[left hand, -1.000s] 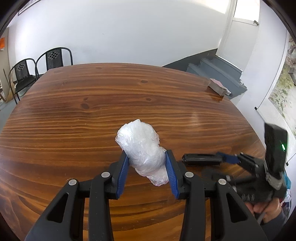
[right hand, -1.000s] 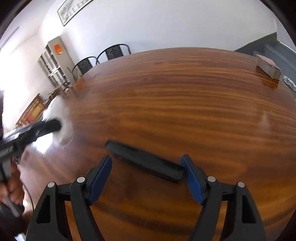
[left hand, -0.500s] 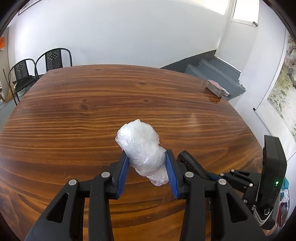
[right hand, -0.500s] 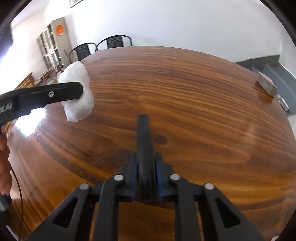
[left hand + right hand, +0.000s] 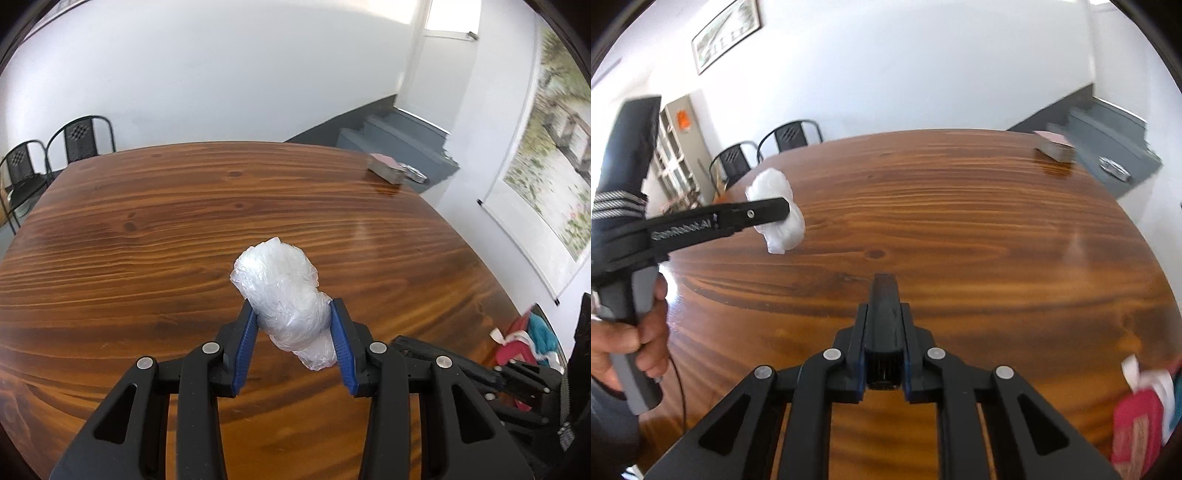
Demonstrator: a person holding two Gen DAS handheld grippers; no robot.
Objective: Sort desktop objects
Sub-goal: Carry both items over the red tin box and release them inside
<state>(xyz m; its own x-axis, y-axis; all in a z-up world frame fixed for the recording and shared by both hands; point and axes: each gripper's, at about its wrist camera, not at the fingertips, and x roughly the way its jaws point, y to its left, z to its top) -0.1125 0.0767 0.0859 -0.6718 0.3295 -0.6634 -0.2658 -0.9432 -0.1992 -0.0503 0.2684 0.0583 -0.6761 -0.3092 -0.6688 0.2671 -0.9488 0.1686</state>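
The left gripper [image 5: 293,334] pinches a crumpled clear plastic bag [image 5: 282,295] between its blue pads; most of the bag sticks out ahead of the fingertips, above the wooden table [image 5: 147,236]. The right gripper [image 5: 883,314] is pressed together on a flat black bar [image 5: 883,295], which lies lengthwise between the fingers, its tip reaching past them.

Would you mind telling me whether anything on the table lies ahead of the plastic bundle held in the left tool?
Nothing visible: bare wooden table lies ahead of the plastic bundle; only a pink-topped block sits at the far right corner.
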